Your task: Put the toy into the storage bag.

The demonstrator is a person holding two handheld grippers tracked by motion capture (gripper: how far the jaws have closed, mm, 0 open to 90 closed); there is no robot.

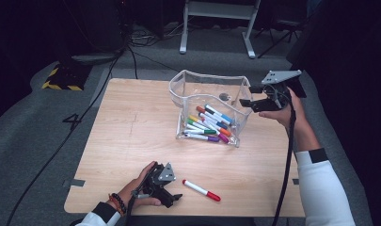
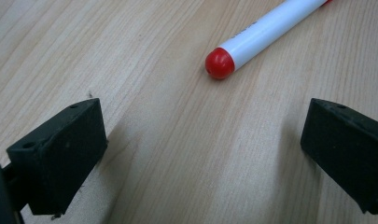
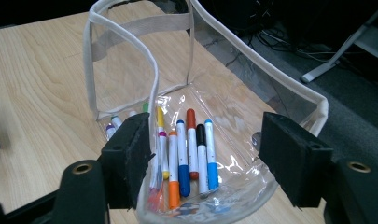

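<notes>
A clear plastic pouch (image 1: 197, 75) with a pale trimmed rim (image 3: 144, 51) stands open on the wooden table (image 1: 131, 127), right of centre. Several coloured markers (image 1: 209, 123) lie side by side on its bottom (image 3: 186, 154). My right gripper (image 1: 248, 95) hovers at the pouch's right edge, open, with nothing between its jaws (image 3: 207, 158). A white marker with a red cap and red end (image 1: 201, 189) lies alone near the front edge. My left gripper (image 1: 174, 198) rests just left of it, open and empty (image 2: 200, 154); the marker's red end (image 2: 219, 63) lies ahead of the jaws.
Grey carpet surrounds the table. Black cables (image 1: 84, 117) run across the floor at the left. A yellow-and-black striped block (image 1: 61, 80) sits at the back left, and white stand legs (image 1: 216, 28) at the back. Bare wood spans the table's left half.
</notes>
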